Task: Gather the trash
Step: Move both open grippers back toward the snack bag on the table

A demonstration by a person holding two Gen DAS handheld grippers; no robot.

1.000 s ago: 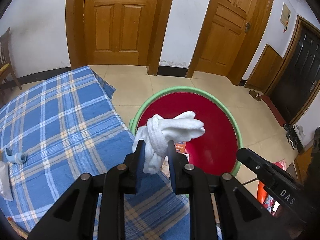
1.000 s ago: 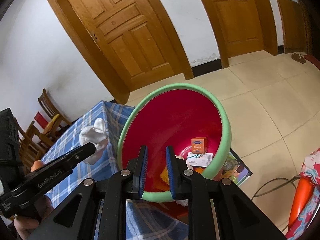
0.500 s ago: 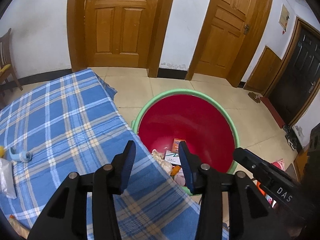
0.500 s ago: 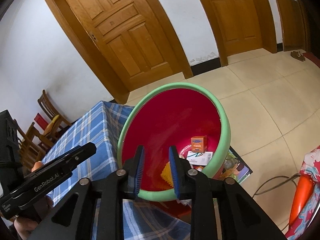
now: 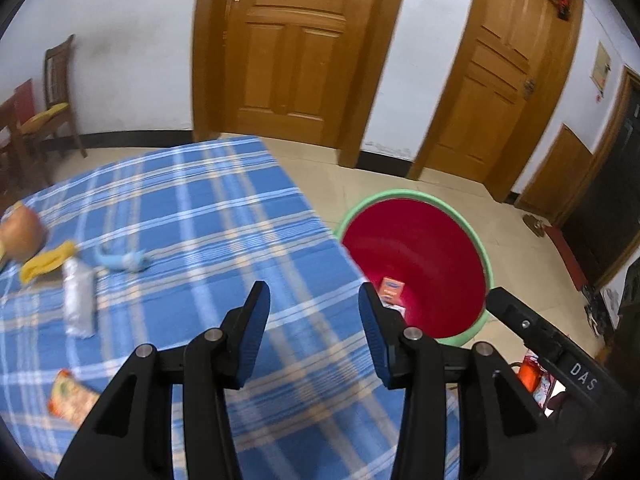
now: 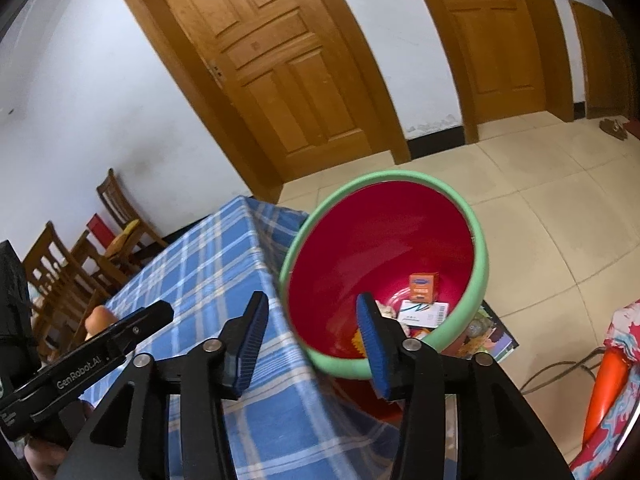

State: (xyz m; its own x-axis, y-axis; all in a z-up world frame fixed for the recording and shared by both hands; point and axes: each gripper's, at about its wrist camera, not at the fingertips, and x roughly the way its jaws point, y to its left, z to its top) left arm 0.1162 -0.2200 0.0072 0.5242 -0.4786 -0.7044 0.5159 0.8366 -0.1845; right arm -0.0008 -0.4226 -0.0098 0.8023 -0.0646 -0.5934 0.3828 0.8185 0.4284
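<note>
Trash: we see a clear wrapper [image 5: 79, 300], a yellow scrap [image 5: 46, 264], a pale blue piece [image 5: 122, 262] and an orange packet [image 5: 71, 398] lying near the table's left edge.
Bin: our red bin [image 6: 482, 258] stands just off the table's right edge, with an orange box [image 6: 423, 287] and papers inside.
Left gripper [image 5: 314, 306]: jaws wide apart, empty, above the checked cloth [image 5: 208, 216].
Right gripper [image 6: 311, 318]: jaws apart, empty, over the bin's near rim.
</note>
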